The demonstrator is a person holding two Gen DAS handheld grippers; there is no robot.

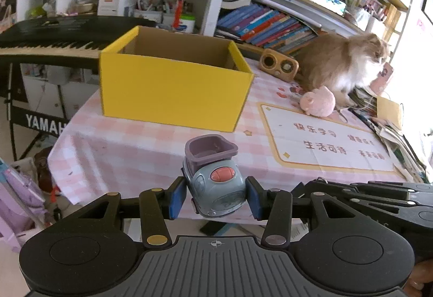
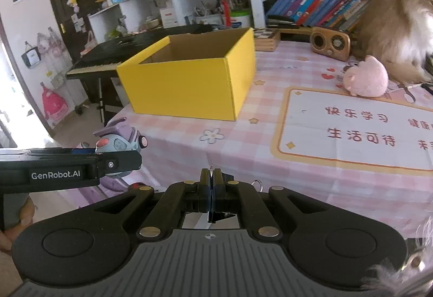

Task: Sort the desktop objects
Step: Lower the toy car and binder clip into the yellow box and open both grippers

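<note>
My left gripper (image 1: 215, 195) is shut on a grey-blue toy truck (image 1: 213, 183) with a purple bed, holding it by its sides above the near edge of the table (image 1: 130, 151). The same toy truck (image 2: 120, 141) shows at the left of the right wrist view, behind the left gripper's finger (image 2: 119, 161). Beyond it an open, empty yellow box (image 1: 173, 88) stands on the pink checked cloth; the yellow box (image 2: 189, 86) is also ahead in the right wrist view. My right gripper (image 2: 211, 175) is shut with nothing in it, near the table's front edge.
A pink plush toy (image 1: 318, 102) lies right of the box, beside a long-haired cat (image 1: 343, 64) and a wooden radio (image 1: 278, 65). A printed mat (image 1: 324, 142) covers the right side. A black keyboard (image 1: 48, 40) stands left; bookshelves (image 1: 270, 23) fill the back.
</note>
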